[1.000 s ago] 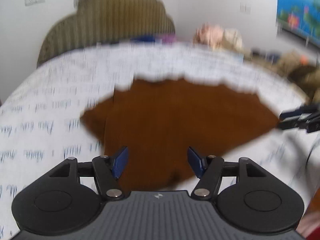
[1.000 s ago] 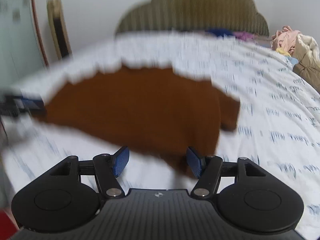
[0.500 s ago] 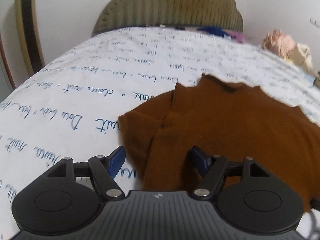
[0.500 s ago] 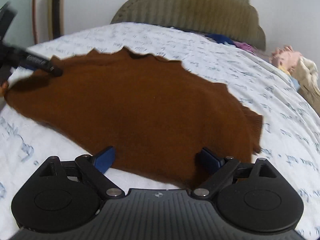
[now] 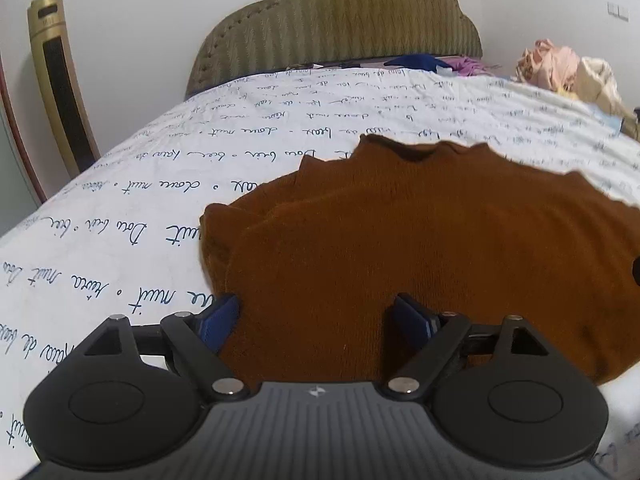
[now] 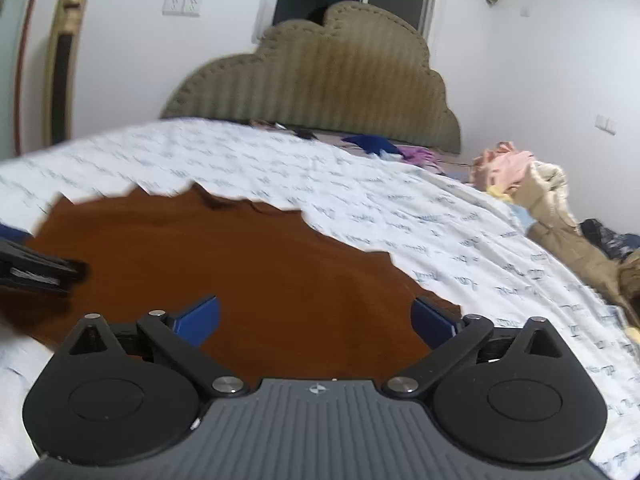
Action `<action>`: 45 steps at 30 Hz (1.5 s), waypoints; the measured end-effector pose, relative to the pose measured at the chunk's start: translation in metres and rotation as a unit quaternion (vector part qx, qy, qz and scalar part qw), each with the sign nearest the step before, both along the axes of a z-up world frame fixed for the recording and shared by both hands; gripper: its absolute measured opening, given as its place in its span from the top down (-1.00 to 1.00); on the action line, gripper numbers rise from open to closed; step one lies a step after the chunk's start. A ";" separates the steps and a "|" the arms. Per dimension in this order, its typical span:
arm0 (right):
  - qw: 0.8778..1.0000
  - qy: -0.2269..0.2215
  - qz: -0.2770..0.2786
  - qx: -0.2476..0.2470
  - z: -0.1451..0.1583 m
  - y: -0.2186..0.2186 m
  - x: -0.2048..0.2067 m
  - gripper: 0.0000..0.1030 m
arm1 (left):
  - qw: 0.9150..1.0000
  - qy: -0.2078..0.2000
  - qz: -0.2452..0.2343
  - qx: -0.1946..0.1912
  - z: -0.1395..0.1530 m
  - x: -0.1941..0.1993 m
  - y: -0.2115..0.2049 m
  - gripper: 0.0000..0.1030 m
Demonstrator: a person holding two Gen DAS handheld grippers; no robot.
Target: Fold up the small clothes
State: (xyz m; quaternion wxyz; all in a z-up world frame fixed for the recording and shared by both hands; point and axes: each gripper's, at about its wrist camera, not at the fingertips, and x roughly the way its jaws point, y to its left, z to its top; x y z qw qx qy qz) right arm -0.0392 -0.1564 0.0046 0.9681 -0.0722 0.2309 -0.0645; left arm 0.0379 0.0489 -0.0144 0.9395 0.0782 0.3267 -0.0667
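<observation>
A brown knitted garment (image 5: 420, 248) lies spread flat on the bed sheet (image 5: 120, 208), one sleeve folded in at its left side. My left gripper (image 5: 316, 314) hovers low over the garment's near left edge. Its jaws are opening, with cloth lying under the gap and the pads not pressing on it. In the right wrist view the same brown garment (image 6: 248, 268) fills the lower left. My right gripper (image 6: 318, 316) sits over its near right corner, jaws opening wide and nothing pinched. The left gripper (image 6: 40, 270) shows at that view's left edge, above the cloth.
The white sheet with blue script print covers the whole bed. An olive padded headboard (image 5: 340, 24) stands at the far end, with blue and purple clothes (image 6: 376, 146) below it. A heap of pink and beige clothes (image 6: 524, 176) lies at the right. A gold tower appliance (image 5: 60, 92) stands left.
Both grippers' jaws have spread wider. The left gripper has swung to the garment's left edge and come lower and closer. The right gripper now sits at the near right corner.
</observation>
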 end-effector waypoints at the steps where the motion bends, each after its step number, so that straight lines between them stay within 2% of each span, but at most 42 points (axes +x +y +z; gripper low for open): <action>1: 1.000 0.008 -0.003 0.004 -0.004 -0.004 0.001 -0.98 | 1.000 -0.003 0.001 0.004 -0.001 -0.001 -0.001 -0.69; 8: 0.995 0.056 0.000 0.085 -0.041 -0.027 0.010 -1.00 | 1.000 -0.014 0.015 0.002 -0.012 -0.003 -0.002 -0.88; 13: 0.997 0.056 0.006 0.057 -0.048 -0.014 0.008 -1.00 | 0.999 -0.011 0.024 -0.019 -0.017 -0.001 0.005 -0.97; 17: 0.996 0.057 0.008 0.068 -0.047 -0.017 0.008 -1.00 | 0.999 -0.008 0.028 -0.030 -0.019 -0.002 0.008 -0.99; 20: 0.995 0.057 0.009 0.082 -0.046 -0.021 0.008 -1.00 | 0.999 -0.011 0.028 -0.028 -0.019 -0.003 0.007 -0.99; 45: 0.995 0.049 0.005 0.086 -0.045 -0.023 0.005 -1.00 | 0.999 -0.025 0.034 -0.014 -0.019 -0.009 0.004 -0.99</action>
